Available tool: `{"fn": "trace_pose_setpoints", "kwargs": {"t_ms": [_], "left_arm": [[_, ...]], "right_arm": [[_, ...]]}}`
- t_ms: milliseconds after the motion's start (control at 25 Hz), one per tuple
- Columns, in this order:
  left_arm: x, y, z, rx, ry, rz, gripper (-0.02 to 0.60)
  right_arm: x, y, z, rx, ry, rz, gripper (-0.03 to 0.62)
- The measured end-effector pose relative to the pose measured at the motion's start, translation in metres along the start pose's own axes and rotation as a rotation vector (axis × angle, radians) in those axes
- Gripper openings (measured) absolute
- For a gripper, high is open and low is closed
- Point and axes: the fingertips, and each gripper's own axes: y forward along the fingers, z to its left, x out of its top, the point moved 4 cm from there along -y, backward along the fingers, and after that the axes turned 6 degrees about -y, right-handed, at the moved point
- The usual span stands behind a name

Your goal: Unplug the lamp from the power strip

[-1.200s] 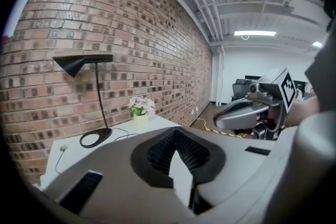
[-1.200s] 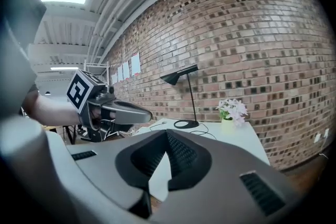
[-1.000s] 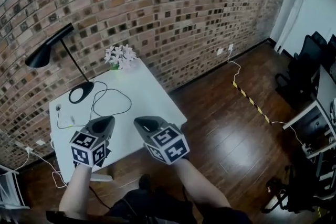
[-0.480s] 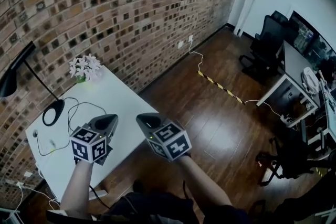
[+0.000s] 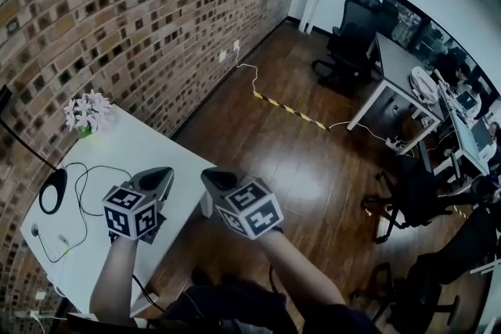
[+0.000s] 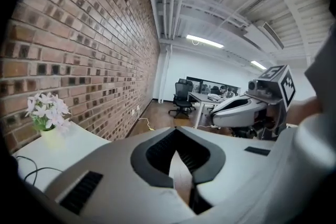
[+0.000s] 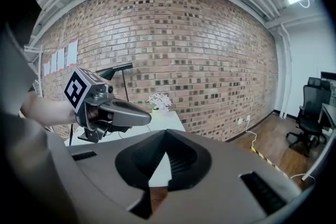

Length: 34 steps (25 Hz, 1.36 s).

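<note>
The left claw (image 5: 160,178) and right claw (image 5: 214,178) are smooth grey with dark ribbed pads (image 6: 157,152) — each carries a black-and-white marker cube (image 5: 129,211); the person wears dark clothing (image 5: 227,310).

Desk's (image 5: 149,145) near edge lies open; flowers (image 5: 88,112) crowd its far corner; lamp base (image 5: 53,190) and cable (image 5: 102,167) line the edge by the brick wall (image 5: 156,12).

White table (image 5: 149,149) along brick wall. On top: pot of pale flowers (image 5: 88,112) at far corner; black ring-shaped lamp base (image 5: 53,190) near wall side; thin black cord (image 5: 102,167) looping across surface. Dark wood floor (image 5: 258,160) beside table, striped tape strip (image 5: 290,109) lying on it.
</note>
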Motion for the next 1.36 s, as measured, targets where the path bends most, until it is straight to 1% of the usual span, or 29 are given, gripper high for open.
{"fn": "trace_pose_setpoints", "kwargs": {"t_ms": [120, 320, 440, 640, 760, 880, 1160, 1360], "left_arm": [[0.002, 0.013, -0.008, -0.07, -0.002, 0.016, -0.004], [0.006, 0.034, -0.026, -0.123, 0.027, 0.03, -0.003], [0.011, 0.049, -0.038, -0.139, 0.046, 0.038, -0.003], [0.023, 0.075, -0.06, -0.145, 0.072, 0.044, -0.003], [0.027, 0.088, -0.069, -0.13, 0.091, 0.047, -0.003], [0.033, 0.097, -0.072, -0.101, 0.102, 0.054, -0.003], [0.044, 0.106, -0.073, -0.036, 0.108, 0.043, -0.003], [0.051, 0.103, -0.065, 0.012, 0.096, 0.03, -0.003]], "right_arm": [[-0.004, -0.006, -0.002, -0.039, 0.007, 0.013, 0.006], [-0.012, -0.021, -0.018, -0.101, 0.009, 0.025, 0.005], [-0.013, -0.035, -0.034, -0.134, 0.007, 0.015, 0.005], [-0.022, -0.052, -0.062, -0.128, 0.001, 0.009, 0.005], [-0.024, -0.057, -0.082, -0.122, 0.009, -0.003, 0.005], [-0.025, -0.056, -0.093, -0.098, 0.002, -0.012, 0.005], [-0.021, -0.051, -0.116, -0.039, -0.015, -0.031, 0.005], [-0.016, -0.048, -0.122, -0.01, -0.028, -0.041, 0.005]]}}
